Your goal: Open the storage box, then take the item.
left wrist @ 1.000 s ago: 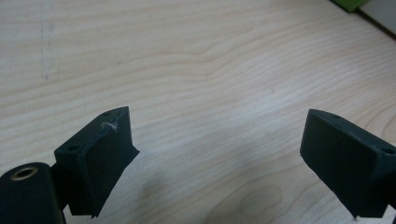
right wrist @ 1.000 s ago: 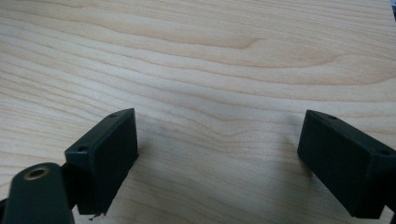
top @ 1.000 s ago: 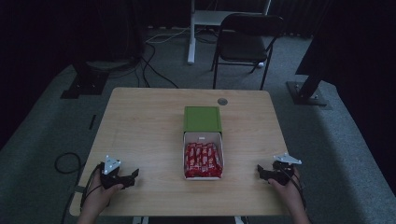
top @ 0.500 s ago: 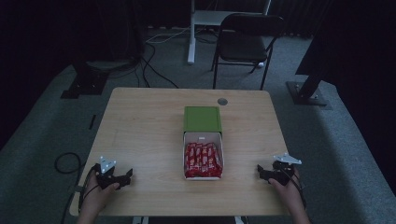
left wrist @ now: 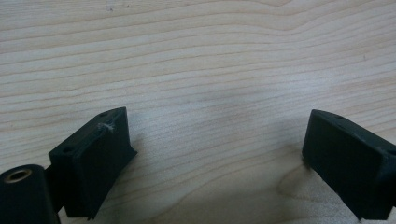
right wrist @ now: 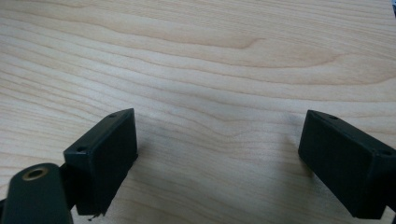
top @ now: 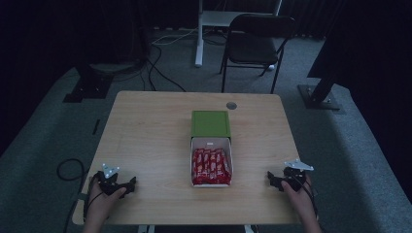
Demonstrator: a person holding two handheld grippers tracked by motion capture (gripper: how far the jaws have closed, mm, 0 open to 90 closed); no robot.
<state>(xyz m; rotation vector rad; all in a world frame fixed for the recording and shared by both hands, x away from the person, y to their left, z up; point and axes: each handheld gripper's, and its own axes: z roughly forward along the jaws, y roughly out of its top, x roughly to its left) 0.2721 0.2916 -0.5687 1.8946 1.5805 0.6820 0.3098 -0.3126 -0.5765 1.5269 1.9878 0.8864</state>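
The person's left hand (top: 99, 204) comes in from the bottom edge at the near left corner of the wooden surface (top: 145, 141), wrapped around the left hand-held gripper (top: 127, 187), which lies low over the wood and points toward the middle. Seen from the left gripper view, its two black jaws stand wide apart with bare wood grain between them, and nothing is held. The right hand (top: 299, 196) mirrors this at the near right corner, and the right hand-held gripper (top: 272, 180) points inward toward the left. In the right gripper view, its jaws are likewise spread wide over bare wood, gripping nothing. Whether either hand-held gripper actually touches the surface cannot be told. Between the two, in the middle of the surface and well apart from both, sits a white box (top: 212, 143) packed with red wrapped bars (top: 211, 166) lying side by side. A green lid (top: 210, 124) lies just behind the box, touching its far edge. Beyond the surface stands a dark folding chair (top: 255, 41) on the grey floor.
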